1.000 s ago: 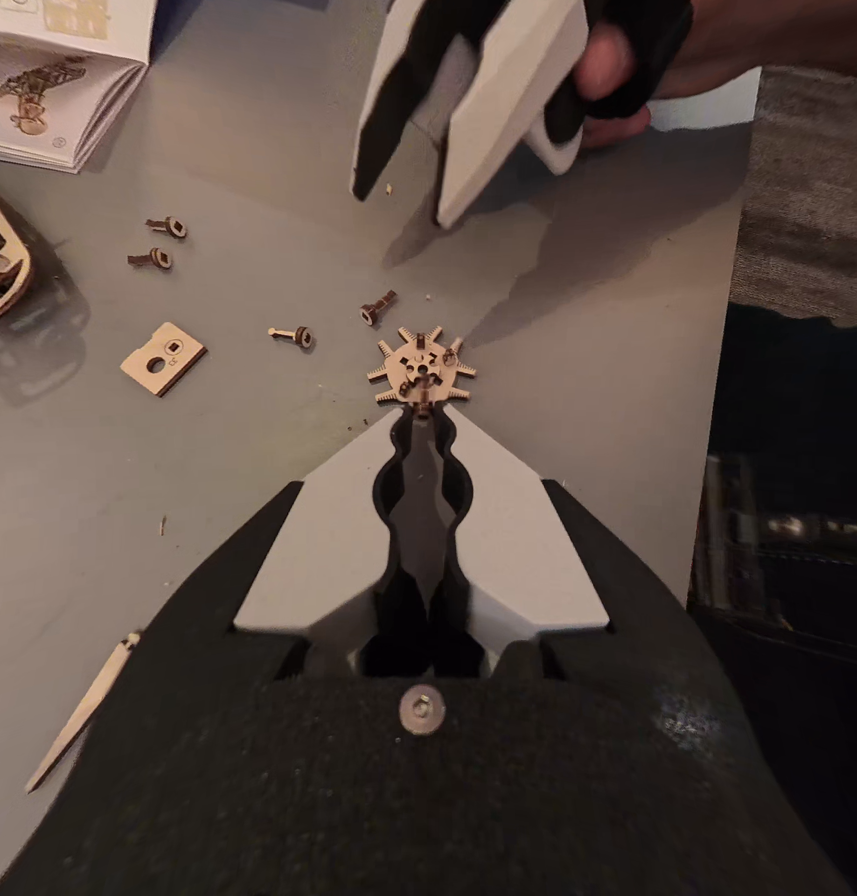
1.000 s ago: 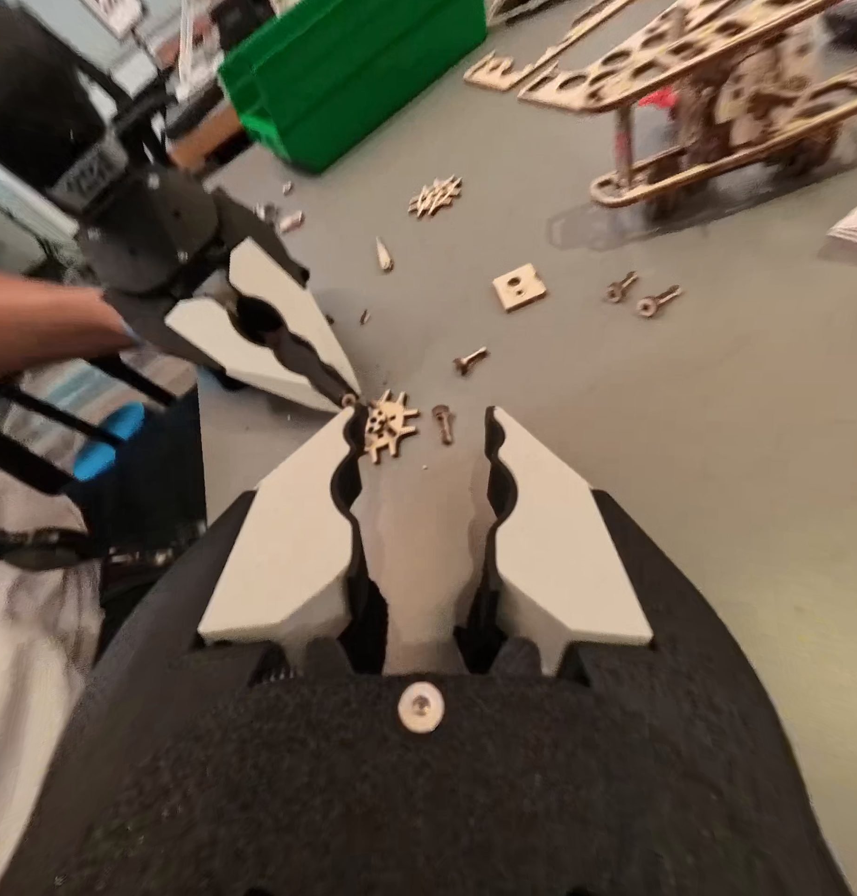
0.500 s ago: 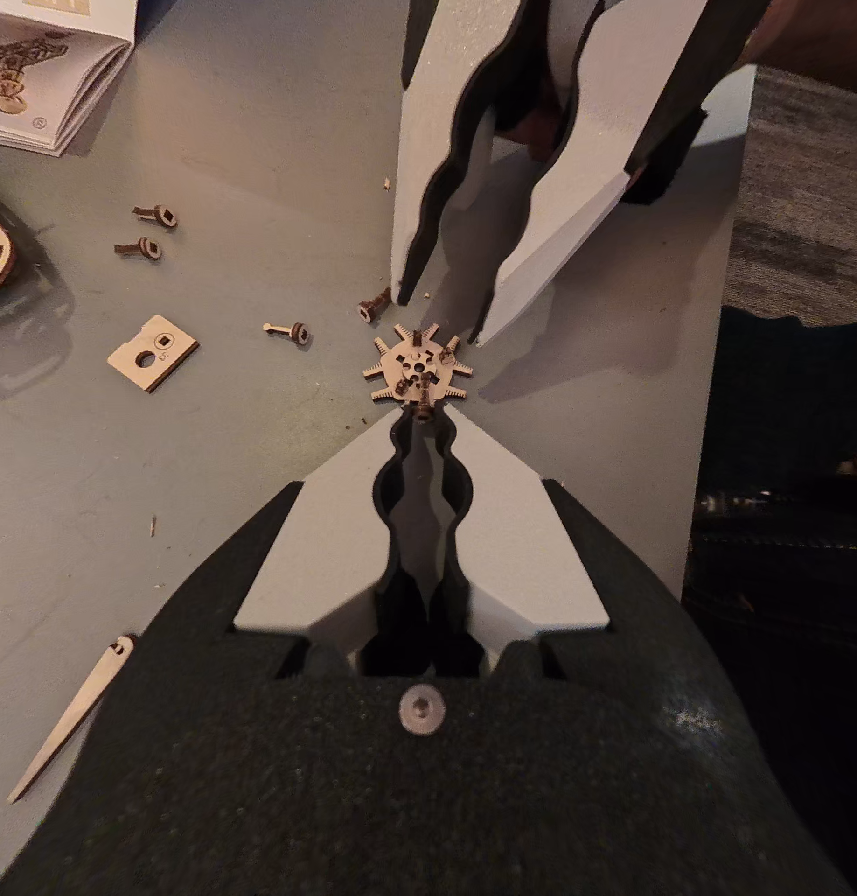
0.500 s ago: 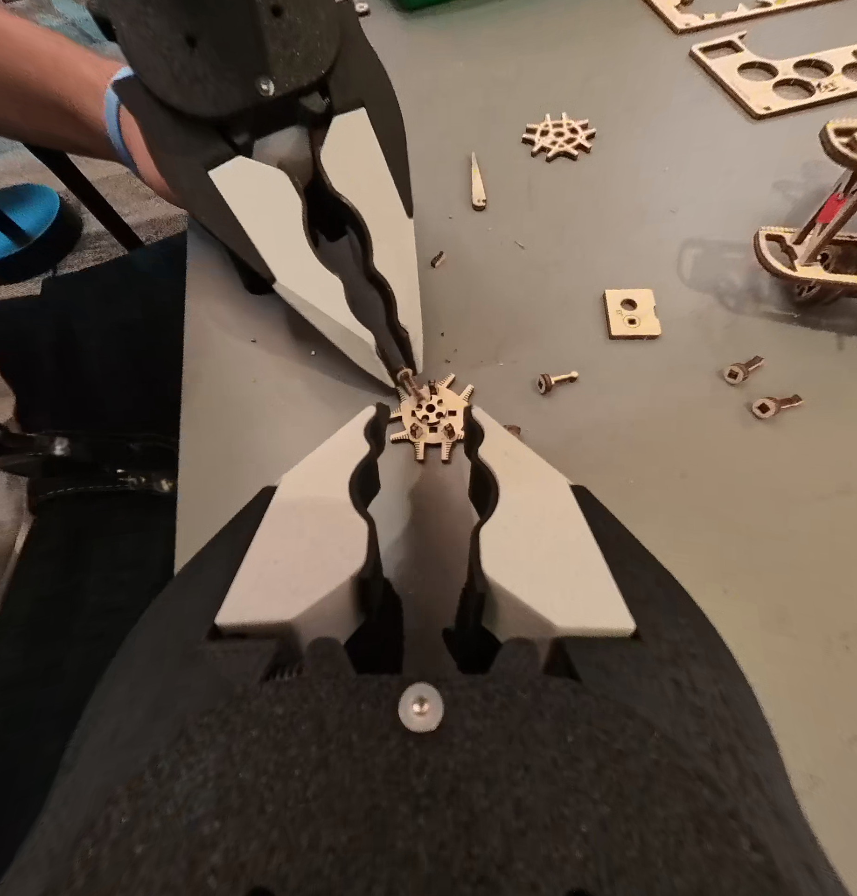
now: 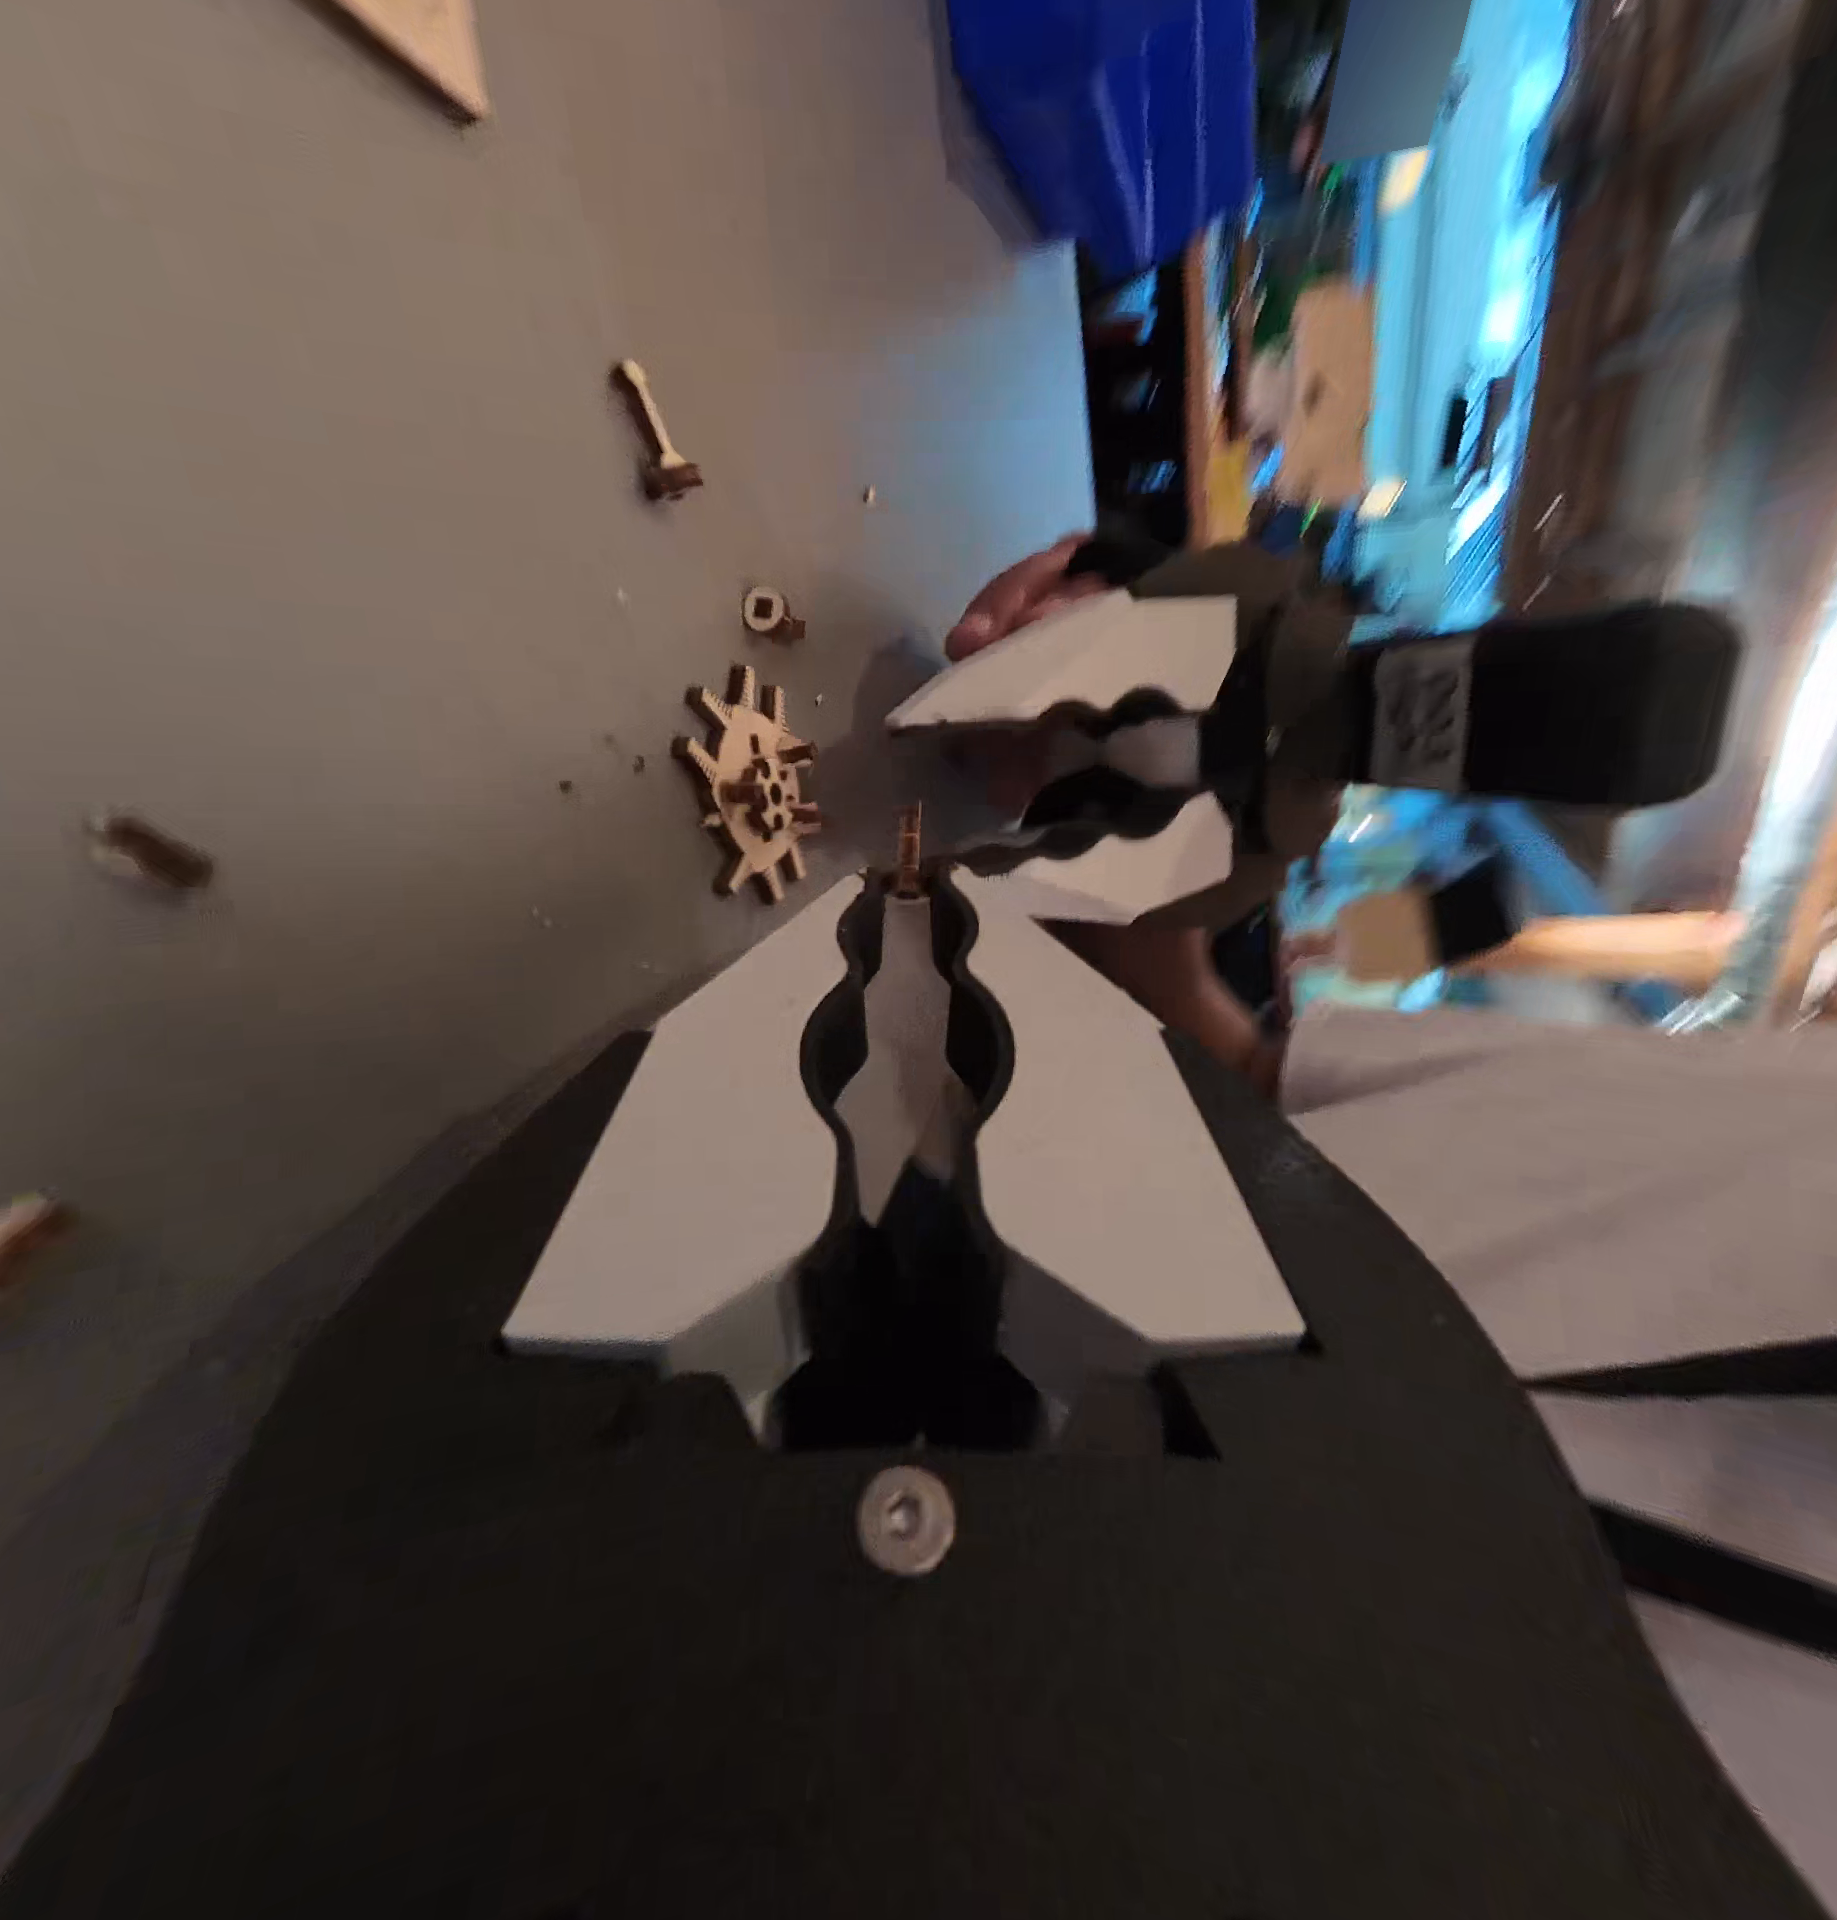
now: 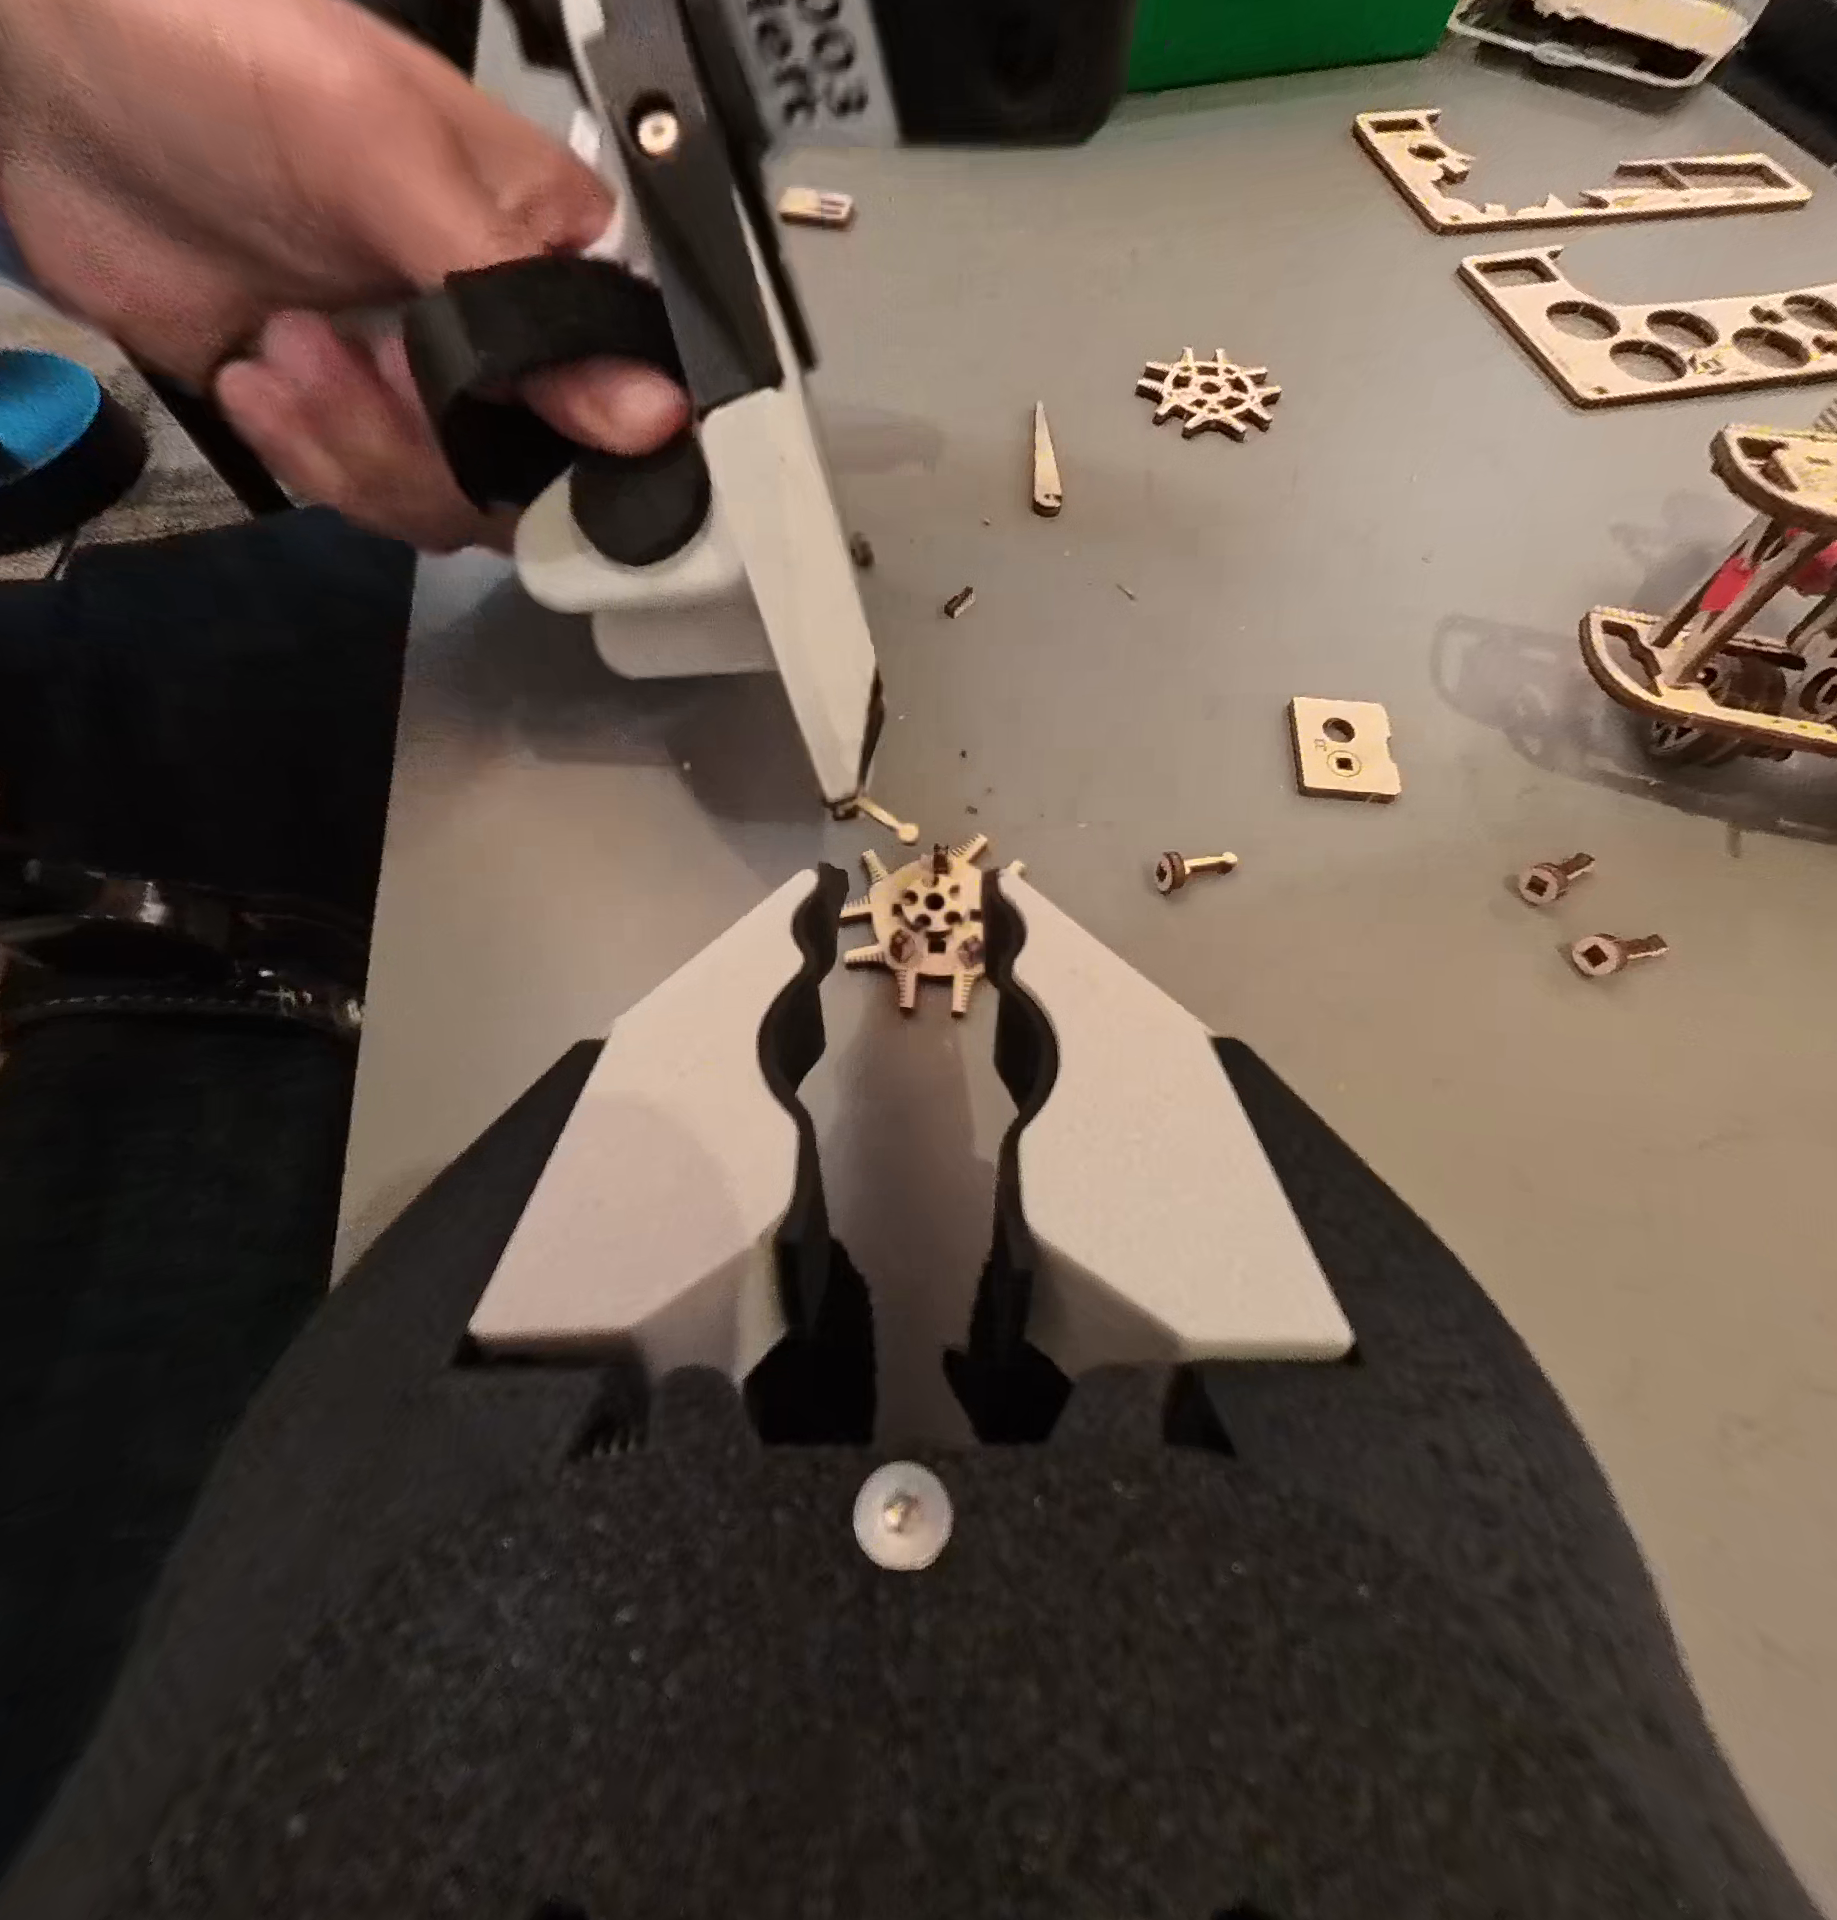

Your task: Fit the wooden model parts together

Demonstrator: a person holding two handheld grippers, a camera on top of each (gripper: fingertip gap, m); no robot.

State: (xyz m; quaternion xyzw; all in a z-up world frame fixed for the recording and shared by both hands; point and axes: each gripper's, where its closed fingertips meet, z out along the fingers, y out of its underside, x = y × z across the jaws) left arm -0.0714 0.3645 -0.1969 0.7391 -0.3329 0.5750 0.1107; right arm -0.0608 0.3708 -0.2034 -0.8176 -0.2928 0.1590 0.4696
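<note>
Two claws at work: the left gripper [image 5: 901, 883] pinches a small wooden pin [image 5: 908, 844] at its tips, just beside the spiked wooden gear [image 6: 924, 928]. That gear lies flat between the right gripper's [image 6: 919, 914] parted jaws. Judging by this, pin insertion comes next, needing the gear steadied.

A flat grey table [image 6: 1309, 1143] is seen; a green plastic bin [image 6: 1288, 42] is placed at its far edge.
</note>
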